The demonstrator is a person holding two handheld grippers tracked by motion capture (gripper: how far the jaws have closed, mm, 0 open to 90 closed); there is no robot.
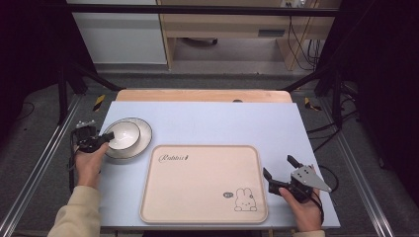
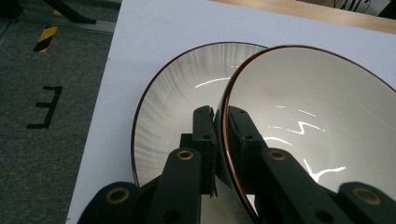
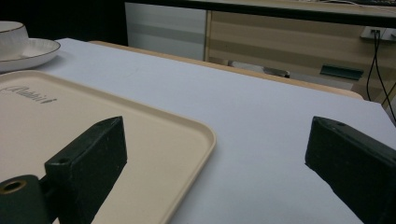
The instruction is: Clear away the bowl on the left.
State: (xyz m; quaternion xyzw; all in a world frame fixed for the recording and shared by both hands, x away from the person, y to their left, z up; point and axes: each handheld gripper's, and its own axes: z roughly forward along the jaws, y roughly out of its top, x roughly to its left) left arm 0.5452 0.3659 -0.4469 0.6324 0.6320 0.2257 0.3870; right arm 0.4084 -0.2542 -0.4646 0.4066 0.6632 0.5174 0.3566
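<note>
A white bowl [image 1: 123, 134] [image 2: 313, 126] with a dark rim sits on a white plate [image 1: 143, 139] [image 2: 177, 98] at the table's left. My left gripper [image 1: 101, 139] [image 2: 219, 126] is shut on the bowl's near rim, one jaw inside and one outside. A beige tray [image 1: 202, 182] [image 3: 84, 121] with a rabbit drawing lies in the middle front. My right gripper [image 1: 278, 167] [image 3: 215, 154] stands open just right of the tray's right edge, nothing between its jaws. The plate [image 3: 28, 51] and bowl [image 3: 11, 35] show far off in the right gripper view.
The pale blue table mat [image 1: 222, 123] has bare room behind and to the right of the tray. A wooden table edge [image 1: 202, 95] runs along the back. Dark frame rails flank the table, with floor and cabinets beyond.
</note>
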